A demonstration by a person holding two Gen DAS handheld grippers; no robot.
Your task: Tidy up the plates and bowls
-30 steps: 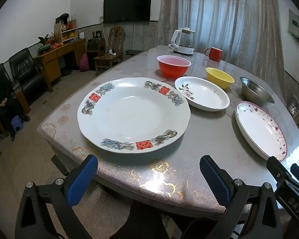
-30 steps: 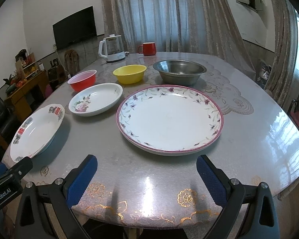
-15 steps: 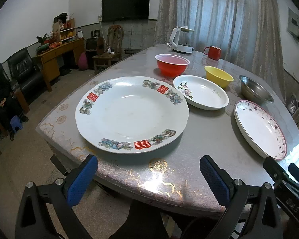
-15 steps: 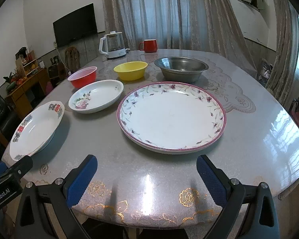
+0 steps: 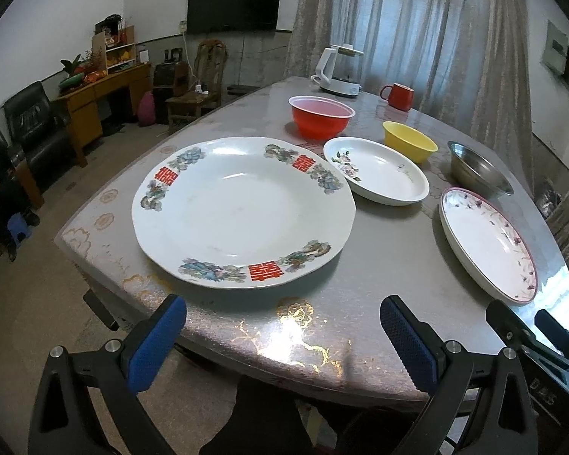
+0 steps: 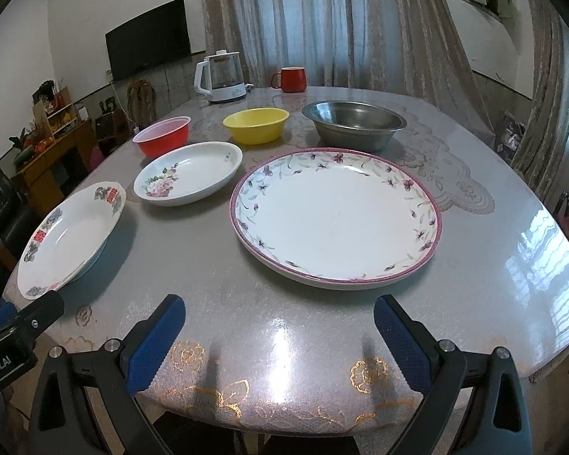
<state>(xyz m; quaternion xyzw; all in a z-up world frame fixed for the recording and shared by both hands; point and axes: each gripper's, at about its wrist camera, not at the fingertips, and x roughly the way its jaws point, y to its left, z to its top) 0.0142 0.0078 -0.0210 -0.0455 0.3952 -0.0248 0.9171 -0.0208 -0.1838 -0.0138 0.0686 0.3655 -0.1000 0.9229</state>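
We see the red-character plate point(image 5: 242, 210) lying flat on the table point(image 5: 379, 250), just ahead of our left gripper point(image 5: 282, 335), jaws wide and empty. The pink-rimmed plate point(image 6: 335, 216) lies likewise ahead of our right gripper point(image 6: 278, 335), also spread wide, touching nothing.

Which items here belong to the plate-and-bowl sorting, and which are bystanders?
Job: red-character plate, small floral plate, pink-rimmed plate, red bowl, yellow bowl, steel bowl.
Bystanders: kettle, red mug.
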